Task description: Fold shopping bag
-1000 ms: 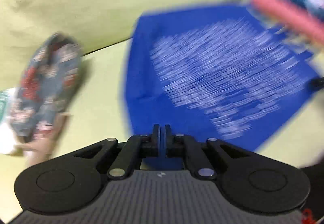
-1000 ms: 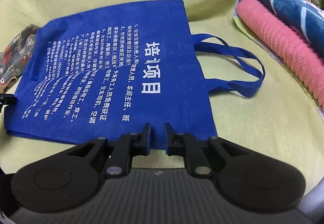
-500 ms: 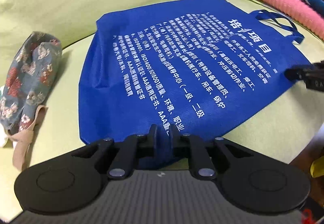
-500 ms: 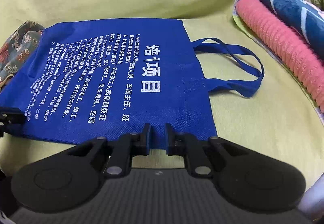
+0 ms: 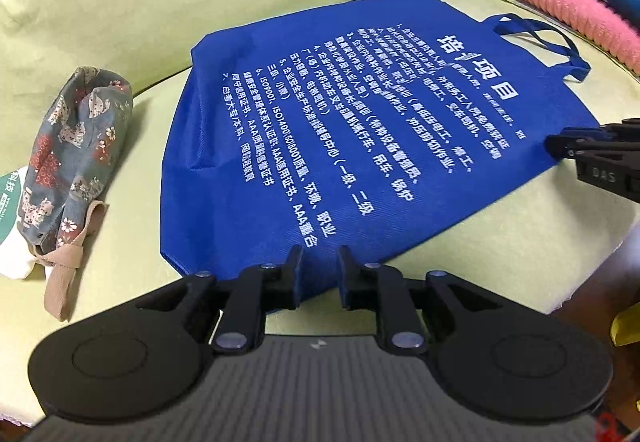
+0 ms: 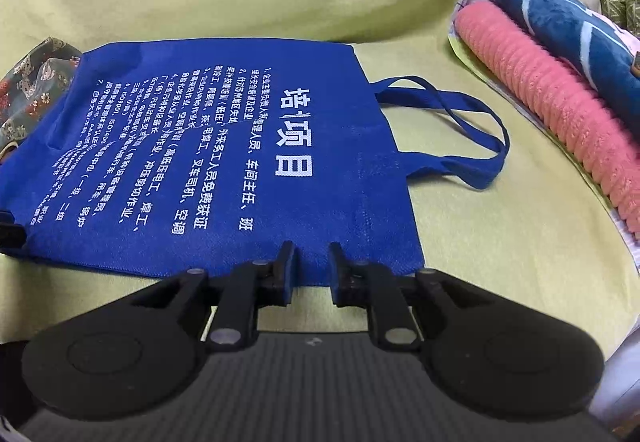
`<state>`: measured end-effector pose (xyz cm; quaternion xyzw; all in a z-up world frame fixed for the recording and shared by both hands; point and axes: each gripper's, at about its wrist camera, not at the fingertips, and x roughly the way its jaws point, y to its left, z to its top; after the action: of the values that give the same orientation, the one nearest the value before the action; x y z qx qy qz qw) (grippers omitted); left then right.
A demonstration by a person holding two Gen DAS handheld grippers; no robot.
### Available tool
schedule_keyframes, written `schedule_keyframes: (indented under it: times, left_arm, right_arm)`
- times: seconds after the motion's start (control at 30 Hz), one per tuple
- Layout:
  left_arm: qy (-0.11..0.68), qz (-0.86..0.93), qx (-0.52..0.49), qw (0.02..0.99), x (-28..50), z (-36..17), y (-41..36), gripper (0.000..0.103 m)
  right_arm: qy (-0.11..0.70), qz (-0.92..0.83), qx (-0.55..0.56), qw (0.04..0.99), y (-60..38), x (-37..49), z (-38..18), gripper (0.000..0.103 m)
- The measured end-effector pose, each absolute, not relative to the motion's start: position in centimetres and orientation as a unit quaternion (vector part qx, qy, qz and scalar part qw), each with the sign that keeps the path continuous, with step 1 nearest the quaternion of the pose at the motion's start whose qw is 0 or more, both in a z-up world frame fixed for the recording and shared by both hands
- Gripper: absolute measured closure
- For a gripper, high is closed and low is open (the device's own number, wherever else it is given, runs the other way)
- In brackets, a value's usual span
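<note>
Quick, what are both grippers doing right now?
Left gripper: open, jaws just been opening, blue bag edge between them, not pinched.
Right gripper: open, blue bag edge between its jaws.

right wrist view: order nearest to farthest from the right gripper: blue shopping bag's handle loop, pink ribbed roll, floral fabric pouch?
From the right gripper, whose jaws stand over the near edge of the blue non-woven shopping bag:
1. Blue handle loop, just ahead to the right, lying on the green cushion.
2. Pink ribbed roll, farther right, at the cushion's edge.
3. Floral fabric pouch, far left, behind the bag's far corner.

Blue printed shopping bag (image 5: pixel 360 146), flat on green cushion, seemingly unfolded
</note>
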<state>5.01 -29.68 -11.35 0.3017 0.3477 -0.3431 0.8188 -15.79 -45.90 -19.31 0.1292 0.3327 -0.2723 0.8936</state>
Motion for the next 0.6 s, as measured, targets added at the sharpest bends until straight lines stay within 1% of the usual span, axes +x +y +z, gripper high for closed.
schedule_keyframes:
  times: [0.1,0.27,0.6]
  left_arm:
    - [0.351,-0.342,0.303,0.817,4.4,-11.3,-29.6,0.070]
    - [0.352,-0.333,0.306,0.820,3.8,-11.3,-28.7,0.070]
    - [0.357,-0.321,0.299,0.825,3.9,-11.1,-27.2,0.070]
  right_arm:
    - [0.331,-0.274,0.130,0.894,-45.8,-16.0,-19.4,0.088]
    - [0.325,-0.276,0.131,0.895,-45.6,-16.4,-19.5,0.085]
    - [0.315,-0.281,0.129,0.897,-45.2,-16.8,-19.9,0.084]
